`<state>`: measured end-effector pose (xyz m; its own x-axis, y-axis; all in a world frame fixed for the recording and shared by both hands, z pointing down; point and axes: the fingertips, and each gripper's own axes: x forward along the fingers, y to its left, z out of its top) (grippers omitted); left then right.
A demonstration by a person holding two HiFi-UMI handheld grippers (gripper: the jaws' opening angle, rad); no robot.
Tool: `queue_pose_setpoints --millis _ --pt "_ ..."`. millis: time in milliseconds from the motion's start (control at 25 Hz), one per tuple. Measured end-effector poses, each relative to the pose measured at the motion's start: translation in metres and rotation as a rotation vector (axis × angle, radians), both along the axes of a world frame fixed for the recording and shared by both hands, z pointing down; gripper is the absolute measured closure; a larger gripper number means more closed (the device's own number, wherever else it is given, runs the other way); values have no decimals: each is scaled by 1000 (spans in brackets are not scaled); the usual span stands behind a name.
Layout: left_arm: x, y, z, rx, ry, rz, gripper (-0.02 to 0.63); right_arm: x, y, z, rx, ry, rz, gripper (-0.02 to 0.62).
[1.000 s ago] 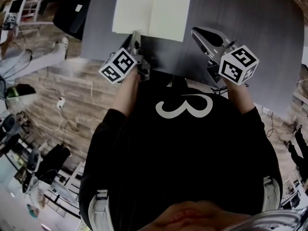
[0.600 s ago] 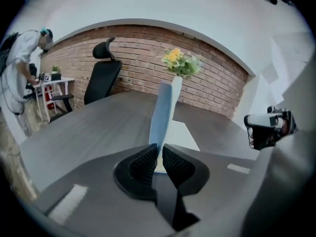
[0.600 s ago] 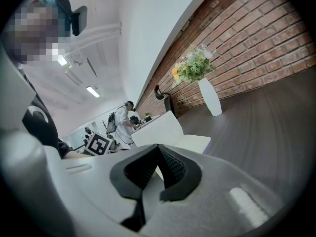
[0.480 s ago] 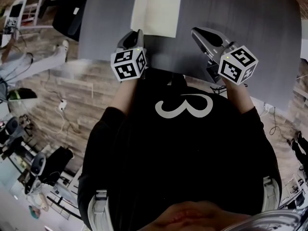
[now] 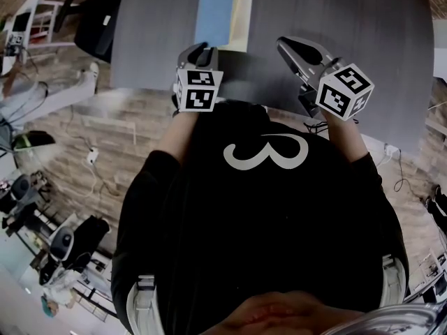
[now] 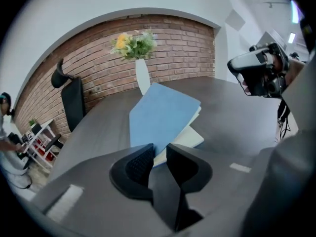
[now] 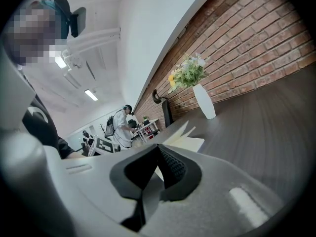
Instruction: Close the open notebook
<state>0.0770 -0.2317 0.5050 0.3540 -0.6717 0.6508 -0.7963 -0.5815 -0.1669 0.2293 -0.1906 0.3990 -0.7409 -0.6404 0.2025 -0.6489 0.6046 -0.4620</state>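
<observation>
The left tool (image 6: 158,150) has its 2 jaws a narrow gap apart and opening, and they hold nothing: the near corner of the notebook (image 6: 160,116) shows just past the tips, and the pads do not press on it. This tool points down at the worktop (image 6: 242,132) close to its near edge, with its marker cube (image 5: 199,89) turned toward the person. The right tool (image 7: 158,151) is held off to the right side, well apart from the notebook. Its jaws stand only slightly apart with nothing between them, and it hangs above the worktop near the same edge. The notebook lies toward the middle of the far edge in the head view. Its blue cover (image 5: 214,12) is tilted up over the cream pages (image 5: 240,18), so the book is only partly folded shut. Beyond it, at the far edge by the brick wall, stands 1 white vase (image 6: 142,76) of yellow and green flowers (image 6: 133,44). A black chair (image 6: 72,101) stands at the worktop's left side.
</observation>
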Motion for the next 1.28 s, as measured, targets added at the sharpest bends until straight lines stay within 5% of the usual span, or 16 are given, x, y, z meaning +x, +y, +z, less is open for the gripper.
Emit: queue_pose_setpoints --millis 440,800,1080,1280 --pt "18 9 30 -132 -121 191 433 13 -4 -9 23 -31 55 594" --pt "25 18 33 -216 -100 233 368 21 4 -17 30 -48 104 594" --pt "32 24 8 -255 12 242 379 24 16 -19 19 -46 133 594" --pt "30 41 -46 -233 246 217 466 -1 36 -33 42 -46 99 594"
